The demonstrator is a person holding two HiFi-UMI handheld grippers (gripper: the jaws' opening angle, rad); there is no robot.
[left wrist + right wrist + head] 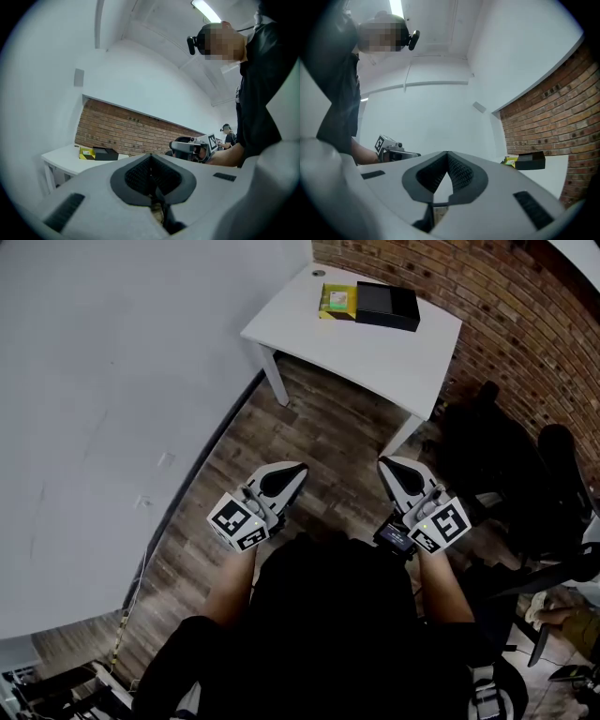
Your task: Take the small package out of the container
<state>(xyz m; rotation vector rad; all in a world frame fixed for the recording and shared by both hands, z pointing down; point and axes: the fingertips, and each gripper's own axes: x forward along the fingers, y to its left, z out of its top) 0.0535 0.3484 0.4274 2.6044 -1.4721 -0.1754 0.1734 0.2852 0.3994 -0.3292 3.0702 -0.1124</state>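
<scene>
Head view: white tabletop (375,348) well ahead, carrying a black container (386,306). The yellow package (337,302) sits at its left end; whether inside, cannot tell. Left gripper (292,470) and right gripper (386,465) are near the body. Left gripper view: fingers (138,176) together, empty. Right gripper view: tips meeting, empty. Judged: nothing started; approach, grasp and lift-out all remain.

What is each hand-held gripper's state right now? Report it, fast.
Left hand-held gripper: closed, holding nothing.
Right hand-held gripper: closed, holding nothing.
</scene>
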